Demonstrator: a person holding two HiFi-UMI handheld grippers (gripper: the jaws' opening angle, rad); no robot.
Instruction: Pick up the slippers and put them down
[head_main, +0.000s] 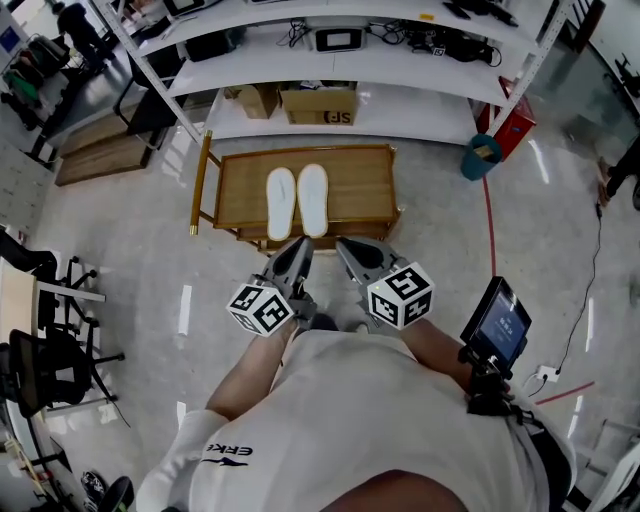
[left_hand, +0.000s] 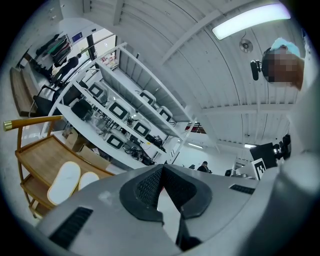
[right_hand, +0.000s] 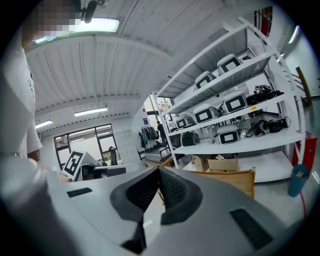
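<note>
Two white slippers (head_main: 297, 201) lie side by side, soles up, on the top of a low wooden cart (head_main: 362, 180) in front of me. In the left gripper view the slippers (left_hand: 64, 181) show at the lower left on the cart (left_hand: 37, 160). My left gripper (head_main: 301, 245) and right gripper (head_main: 343, 245) are held close to my body, just short of the cart's near edge. Both are shut with nothing between the jaws. The left gripper (left_hand: 161, 169) and the right gripper (right_hand: 159, 171) point level towards the shelves.
A white shelf rack (head_main: 400, 70) with monitors, cables and cardboard boxes (head_main: 320, 104) stands behind the cart. A teal bin (head_main: 481, 156) sits on the floor to the right, chairs (head_main: 40, 350) to the left. A small screen (head_main: 497, 325) hangs at my right side.
</note>
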